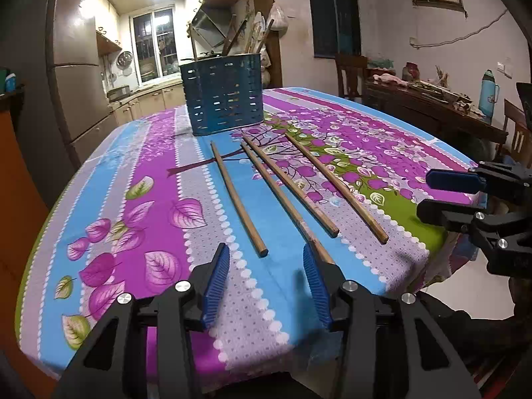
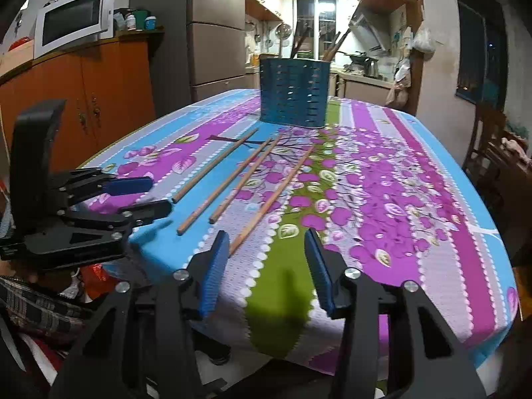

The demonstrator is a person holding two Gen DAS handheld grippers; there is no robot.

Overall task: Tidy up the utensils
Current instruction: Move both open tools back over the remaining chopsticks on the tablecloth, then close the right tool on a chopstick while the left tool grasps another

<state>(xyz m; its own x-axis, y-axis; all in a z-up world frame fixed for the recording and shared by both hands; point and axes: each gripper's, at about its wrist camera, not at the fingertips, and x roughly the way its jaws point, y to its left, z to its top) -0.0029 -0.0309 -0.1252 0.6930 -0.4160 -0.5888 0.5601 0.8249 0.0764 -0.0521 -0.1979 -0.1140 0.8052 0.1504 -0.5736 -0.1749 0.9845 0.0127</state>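
— Wooden chopsticks, four of them, long and round, lie loose on the flowered purple, blue and green tablecloth. Do you see them fanned out?

— Yes. From the left wrist view: the leftmost chopstick lies apart, the second chopstick and third chopstick lie close together and near each other at their far tips, and the rightmost chopstick sits off to the side.

— And the holder?

— A blue perforated metal utensil holder stands upright beyond their far tips, near them but not touching. Several wooden utensils already stick out of its top.

— How are the tongs?

— The left gripper, black with ribbed blue pads, is about half open and has hold of nothing. Its jaws stand over the near edge of the cloth; the near end of the second chopstick runs just behind its right-hand pad, and whether they touch I cannot tell.

— The other one?

— The right gripper is likewise about half open and empty. The near end of the rightmost chopstick reaches just beside its left-hand pad, outside the gap between the jaws. Each gripper shows at the edge of the other's view, also empty.

— The surroundings?

— An orange wooden cabinet with a white microwave stands to the left in the right wrist view.
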